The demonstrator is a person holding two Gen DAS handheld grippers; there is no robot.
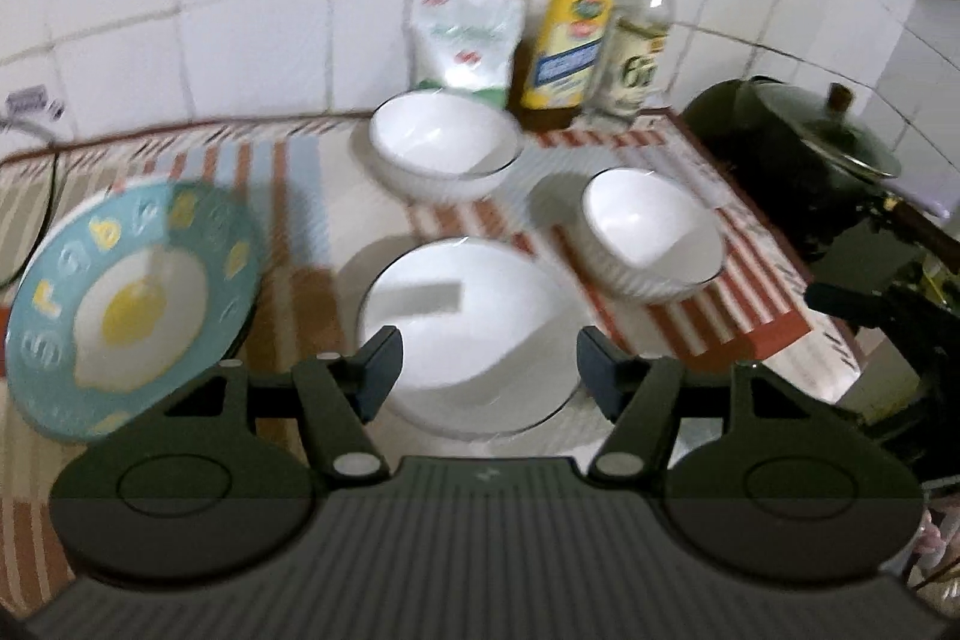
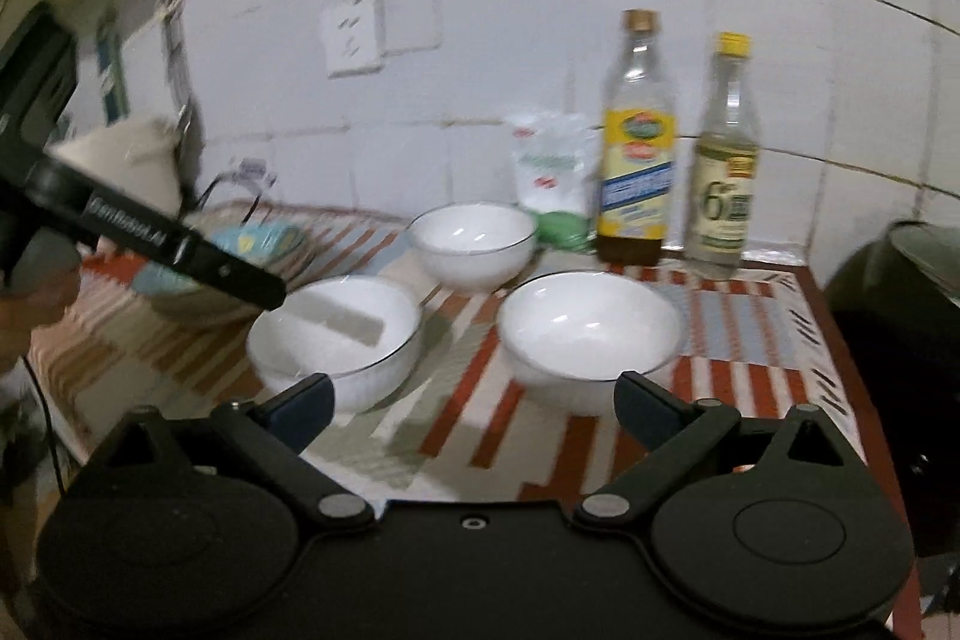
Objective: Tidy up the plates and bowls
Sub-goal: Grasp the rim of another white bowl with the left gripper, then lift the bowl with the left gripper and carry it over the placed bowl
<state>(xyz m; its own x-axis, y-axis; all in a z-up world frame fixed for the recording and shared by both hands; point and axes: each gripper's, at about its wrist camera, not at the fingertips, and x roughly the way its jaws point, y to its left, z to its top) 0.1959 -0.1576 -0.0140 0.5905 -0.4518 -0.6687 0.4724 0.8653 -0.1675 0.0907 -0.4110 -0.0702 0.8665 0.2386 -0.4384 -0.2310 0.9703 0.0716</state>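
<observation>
Both my left gripper [image 1: 489, 370] and right gripper [image 2: 474, 409] hang spread and empty, so I judge sorting barely begun: three white bowls [image 2: 591, 334] sit apart, unstacked, on the striped mat [image 2: 744, 334], the egg-patterned plate [image 1: 132, 304] alone leftward.

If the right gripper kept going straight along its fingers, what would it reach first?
Most likely the nearest white bowl, just ahead of the open right gripper and slightly toward its right finger; depth is uncertain.
</observation>
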